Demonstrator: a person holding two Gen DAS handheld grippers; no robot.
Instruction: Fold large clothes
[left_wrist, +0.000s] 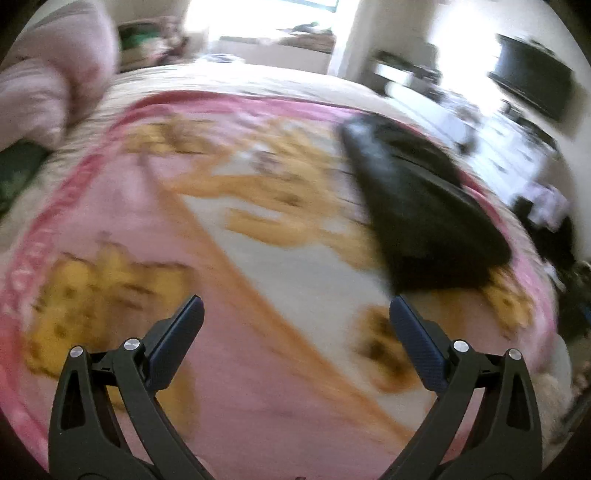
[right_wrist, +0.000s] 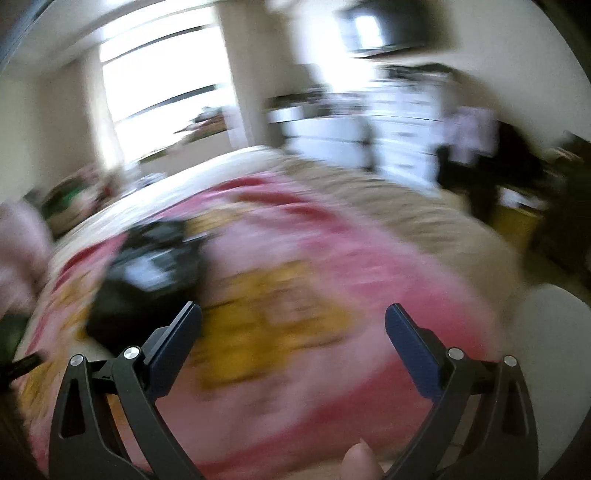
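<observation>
Left wrist, black garment (left_wrist: 424, 206) beyond hand-held gripper (left_wrist: 295, 314)

Bed (left_wrist: 229, 79) with pink blanket (left_wrist: 236, 369)
A dark garment (left_wrist: 424, 221) lies on the blanket; pink pillow (left_wrist: 48, 81) at the bed's edge

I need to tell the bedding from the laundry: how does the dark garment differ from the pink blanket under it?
The dark garment is plain black; the pink blanket carries yellow-orange and white patterning. The garment is a compact, narrow bundle, while the blanket spreads across most of the bed. The garment lies on top, toward the blanket's far side. Both are soft fabric, and neither is held: the left gripper is open.
</observation>
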